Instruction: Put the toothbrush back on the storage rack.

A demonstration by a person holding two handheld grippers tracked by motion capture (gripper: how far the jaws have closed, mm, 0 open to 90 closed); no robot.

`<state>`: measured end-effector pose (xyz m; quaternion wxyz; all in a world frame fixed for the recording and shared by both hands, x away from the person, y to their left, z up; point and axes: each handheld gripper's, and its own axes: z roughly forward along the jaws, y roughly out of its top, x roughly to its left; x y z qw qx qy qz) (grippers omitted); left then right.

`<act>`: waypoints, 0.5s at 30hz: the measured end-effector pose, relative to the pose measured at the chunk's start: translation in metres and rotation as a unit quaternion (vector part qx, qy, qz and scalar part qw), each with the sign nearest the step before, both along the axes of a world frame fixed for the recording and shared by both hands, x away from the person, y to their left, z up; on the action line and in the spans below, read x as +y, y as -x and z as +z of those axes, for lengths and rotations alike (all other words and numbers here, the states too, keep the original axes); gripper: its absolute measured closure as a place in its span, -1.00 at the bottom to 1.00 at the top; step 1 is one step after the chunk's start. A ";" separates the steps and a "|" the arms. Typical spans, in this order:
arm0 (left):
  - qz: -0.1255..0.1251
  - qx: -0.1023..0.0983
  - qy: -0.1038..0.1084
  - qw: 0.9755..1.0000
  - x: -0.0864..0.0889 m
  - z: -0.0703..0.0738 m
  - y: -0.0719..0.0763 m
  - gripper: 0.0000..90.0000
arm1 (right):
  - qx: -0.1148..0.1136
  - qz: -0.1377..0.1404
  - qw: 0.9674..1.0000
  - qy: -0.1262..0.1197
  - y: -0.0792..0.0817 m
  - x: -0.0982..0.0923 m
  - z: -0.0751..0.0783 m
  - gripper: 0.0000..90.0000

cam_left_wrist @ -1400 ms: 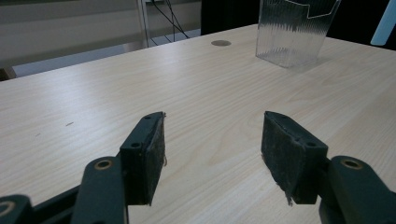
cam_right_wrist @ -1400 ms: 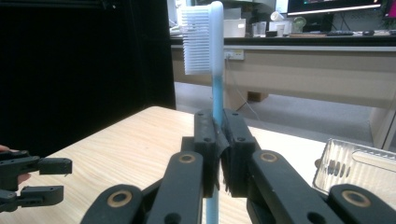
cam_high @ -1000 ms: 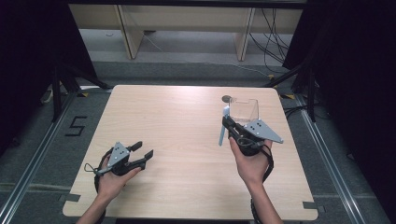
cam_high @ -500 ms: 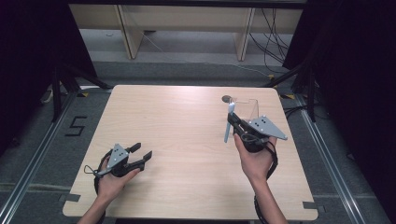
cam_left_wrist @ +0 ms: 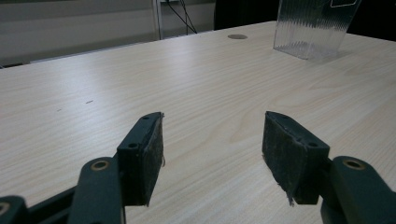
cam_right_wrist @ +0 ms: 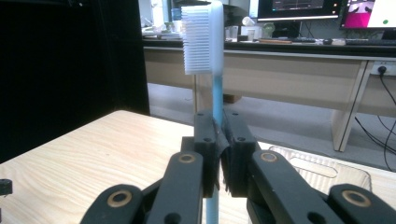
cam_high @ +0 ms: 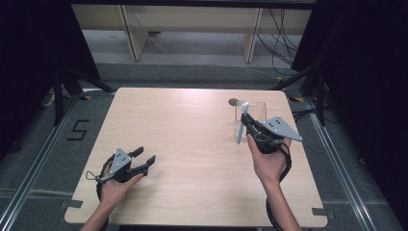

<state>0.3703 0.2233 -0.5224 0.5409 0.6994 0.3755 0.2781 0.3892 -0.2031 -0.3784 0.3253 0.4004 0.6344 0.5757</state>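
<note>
- The right gripper (cam_high: 246,121), right of centre in the high view, is clenched on a toothbrush (cam_high: 242,122), pinching the blue handle partway along.
- In the right gripper view the toothbrush (cam_right_wrist: 216,84) stands upright at frame centre, white bristles at the top facing left; gripping it mid-handle leaves the lower end free, probably so it can drop tail-first into a holder.
- The clear cup (cam_high: 256,119) stands at the table's (cam_high: 192,144) far right, just behind the toothbrush; it looks like the likely destination.
- The left gripper (cam_high: 144,159) rests at the lower left of the high view, well apart from the cup.
- Its jaws stand released with nothing between the pads (cam_left_wrist: 150,158), seemingly parked out of the way.
- A small dark disc (cam_high: 234,101) lies beside the cup.
</note>
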 end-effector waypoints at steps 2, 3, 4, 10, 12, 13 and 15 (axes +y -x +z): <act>0.000 -0.002 -0.001 1.000 -0.001 0.000 0.000 -0.15 | -0.002 -0.004 1.000 0.006 -0.001 -0.002 0.001 0.91; 0.001 -0.002 -0.002 1.000 -0.001 0.000 0.001 -0.16 | 0.002 -0.006 1.000 0.002 -0.001 -0.002 0.001 0.91; 0.002 -0.004 -0.002 1.000 -0.001 0.000 0.000 -0.16 | 0.003 -0.006 1.000 0.005 -0.002 -0.004 0.001 0.91; 0.002 -0.007 -0.001 1.000 -0.002 -0.001 0.000 -0.16 | -0.002 -0.012 1.000 0.003 -0.005 -0.007 0.002 0.91; 0.003 -0.007 0.000 1.000 -0.002 -0.001 0.000 -0.16 | 0.001 -0.014 1.000 0.002 -0.006 -0.009 0.002 0.91; 0.003 -0.006 0.000 1.000 -0.002 -0.001 0.000 -0.16 | 0.000 -0.015 1.000 0.006 -0.006 -0.010 0.003 0.91; 0.004 -0.006 0.000 1.000 -0.002 -0.001 0.000 -0.16 | -0.007 -0.023 1.000 0.012 -0.007 -0.012 0.003 0.91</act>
